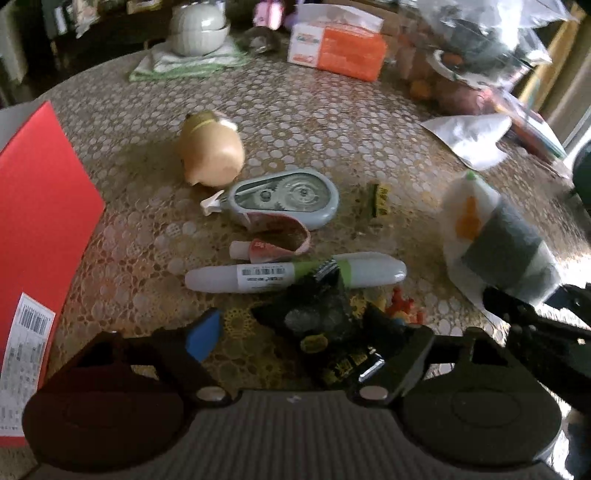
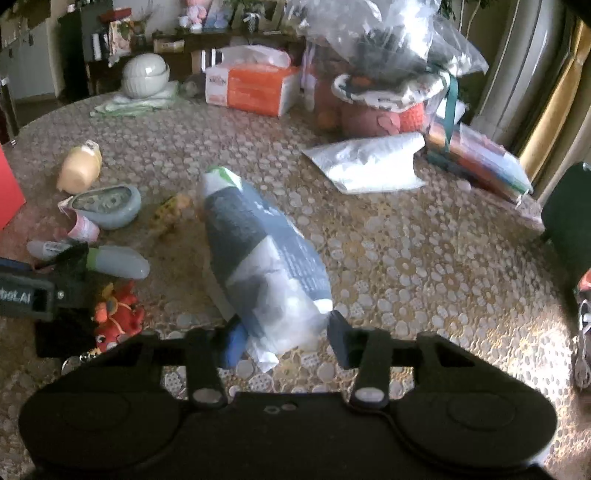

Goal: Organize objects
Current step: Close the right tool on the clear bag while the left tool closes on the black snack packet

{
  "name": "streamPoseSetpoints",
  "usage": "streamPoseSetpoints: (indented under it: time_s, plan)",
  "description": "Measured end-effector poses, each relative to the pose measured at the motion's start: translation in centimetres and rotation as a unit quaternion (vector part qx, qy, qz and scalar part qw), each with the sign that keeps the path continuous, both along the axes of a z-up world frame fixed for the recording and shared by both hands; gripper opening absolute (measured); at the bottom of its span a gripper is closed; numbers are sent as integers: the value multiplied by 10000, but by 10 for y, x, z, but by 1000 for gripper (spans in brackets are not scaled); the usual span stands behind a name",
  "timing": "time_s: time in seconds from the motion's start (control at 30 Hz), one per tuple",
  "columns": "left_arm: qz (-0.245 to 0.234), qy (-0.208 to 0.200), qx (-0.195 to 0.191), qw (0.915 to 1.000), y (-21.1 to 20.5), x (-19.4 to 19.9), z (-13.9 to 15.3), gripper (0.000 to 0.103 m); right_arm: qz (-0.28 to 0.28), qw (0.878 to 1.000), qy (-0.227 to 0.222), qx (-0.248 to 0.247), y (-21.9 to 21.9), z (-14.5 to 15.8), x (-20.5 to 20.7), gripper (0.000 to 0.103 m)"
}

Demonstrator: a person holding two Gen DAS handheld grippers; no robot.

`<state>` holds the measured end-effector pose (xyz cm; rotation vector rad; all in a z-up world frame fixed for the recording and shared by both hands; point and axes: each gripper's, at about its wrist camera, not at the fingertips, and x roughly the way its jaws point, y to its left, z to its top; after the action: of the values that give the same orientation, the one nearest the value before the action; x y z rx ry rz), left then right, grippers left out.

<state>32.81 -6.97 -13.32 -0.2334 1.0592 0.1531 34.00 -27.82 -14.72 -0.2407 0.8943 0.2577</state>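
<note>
A white-and-grey plastic-wrapped packet (image 2: 258, 258) lies on the lace-covered table (image 2: 424, 258). My right gripper (image 2: 286, 341) is shut on its near end, with a pad against each side. In the left wrist view my left gripper (image 1: 303, 338) stands open over a crumpled black-and-yellow pouch (image 1: 321, 317). Bare table shows between the pouch and the blue left pad (image 1: 205, 334). Beyond the pouch lie a white-and-green marker (image 1: 288, 275), a small tube (image 1: 258, 249), a grey correction-tape dispenser (image 1: 284, 197) and a beige plush toy (image 1: 212, 147). A red toy (image 2: 118, 314) sits beside the pouch.
A red box (image 1: 44, 221) stands at the left edge. At the back are white bowls (image 1: 199, 33), an orange tissue box (image 1: 336, 48) and a full clear plastic bag (image 2: 388, 40). A white pouch (image 2: 369, 162) and a stack of coloured packets (image 2: 480, 158) lie to the right.
</note>
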Motion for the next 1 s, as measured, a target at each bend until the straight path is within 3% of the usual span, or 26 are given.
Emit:
streamPoseSetpoints:
  time_s: [0.07,0.3,1.0]
  plan:
    - [-157,-13,18,9999,-2,-2,2,62,23,10000,23,56,0,0,-1,44]
    - [-326,-34,66,9994,2,-12,5,58,152,9994,-37,313,3,11,-15,30]
    - [-392,-18,-340,9987,48,-73,21,46,-600,9914,136,1152,14,53,-112,27]
